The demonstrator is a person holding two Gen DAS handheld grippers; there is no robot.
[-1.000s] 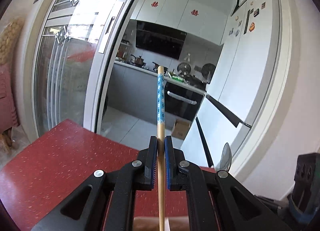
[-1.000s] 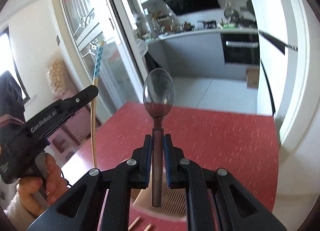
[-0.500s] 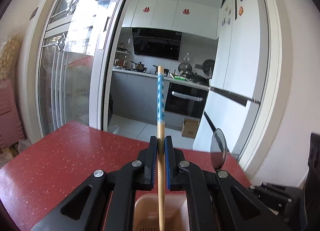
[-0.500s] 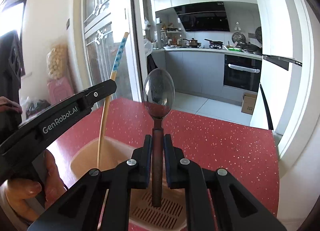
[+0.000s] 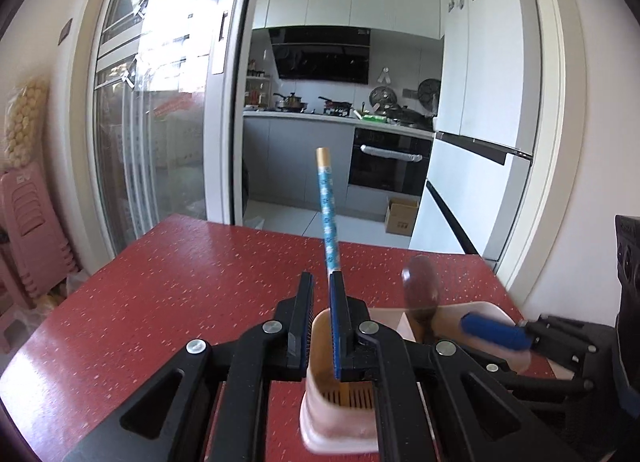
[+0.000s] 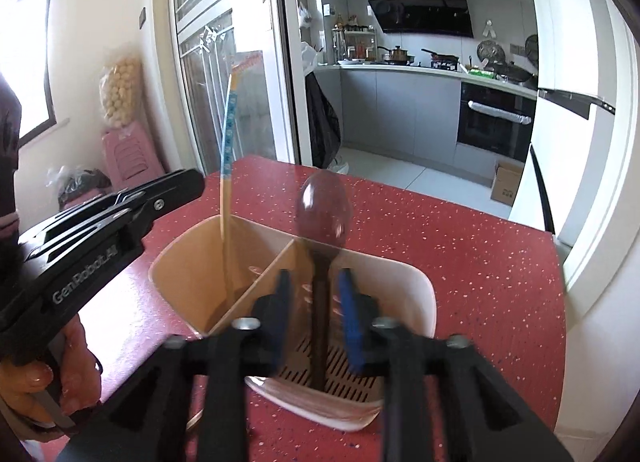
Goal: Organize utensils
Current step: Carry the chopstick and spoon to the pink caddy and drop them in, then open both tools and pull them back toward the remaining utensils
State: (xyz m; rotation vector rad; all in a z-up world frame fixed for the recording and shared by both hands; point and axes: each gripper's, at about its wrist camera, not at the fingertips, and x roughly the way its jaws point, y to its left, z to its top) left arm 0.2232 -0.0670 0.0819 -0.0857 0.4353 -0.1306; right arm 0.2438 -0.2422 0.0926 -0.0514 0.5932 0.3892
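Both tongs apart: L gripper (image 5: 321, 298) w/ blue-banded wooden chopstick (image 5: 328, 218) leaning on its right finger; R gripper (image 6: 316, 294) straddling dark-handled metal spoon (image 6: 323, 214); both standing in separate compartments of pink plastic holder (image 6: 416, 286).

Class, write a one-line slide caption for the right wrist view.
Open right hand-held gripper above a spoon standing in the divided holder; chopstick in the other compartment.

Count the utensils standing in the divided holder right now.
2. A chopstick stands in the holder's left compartment, and a spoon stands in its right one. Others lying low inside may be hidden.
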